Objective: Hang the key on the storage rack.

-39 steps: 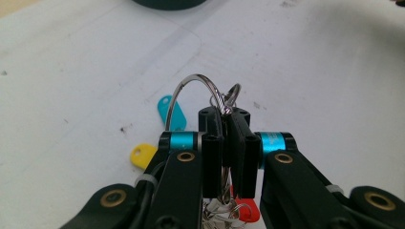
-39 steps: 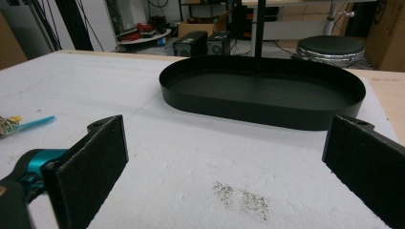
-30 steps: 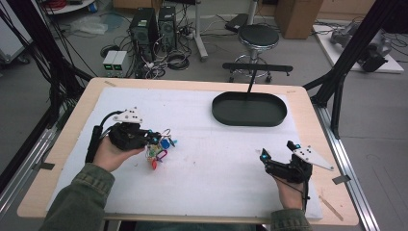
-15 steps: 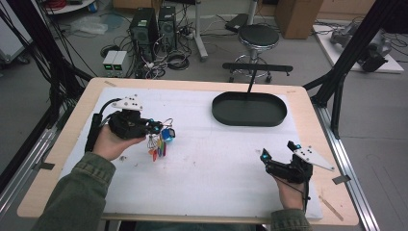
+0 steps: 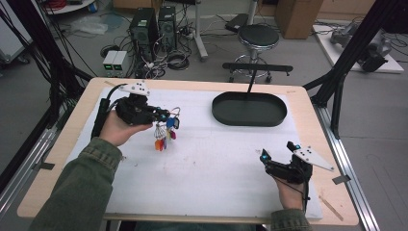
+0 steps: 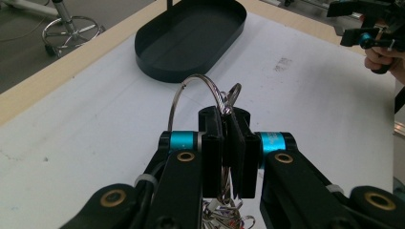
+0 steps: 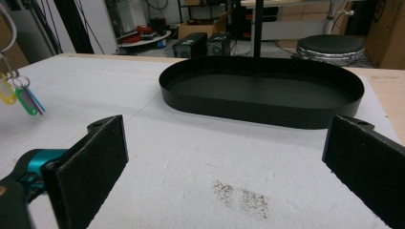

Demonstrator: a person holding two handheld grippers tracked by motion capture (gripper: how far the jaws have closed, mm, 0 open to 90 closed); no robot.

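Fingers of the left gripper [image 5: 166, 117] clamp one key bunch [image 5: 163, 134]; right gripper's [image 5: 279, 155] fingers stand apart.

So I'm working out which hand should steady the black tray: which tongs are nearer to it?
Right. The right tongs are open, just short of the black tray's near rim. The left tongs, shut on the key bunch, hang off to its left side, slightly farther.

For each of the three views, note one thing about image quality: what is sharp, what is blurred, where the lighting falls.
High view: even, soft light, slightly grainy; the key bunch in the left gripper is small and indistinct. Left gripper view: jaws and wire ring fairly sharp, black tray softer. Right gripper view: right gripper pads close and soft-edged, tray clearer, its floor catching a dull sheen.
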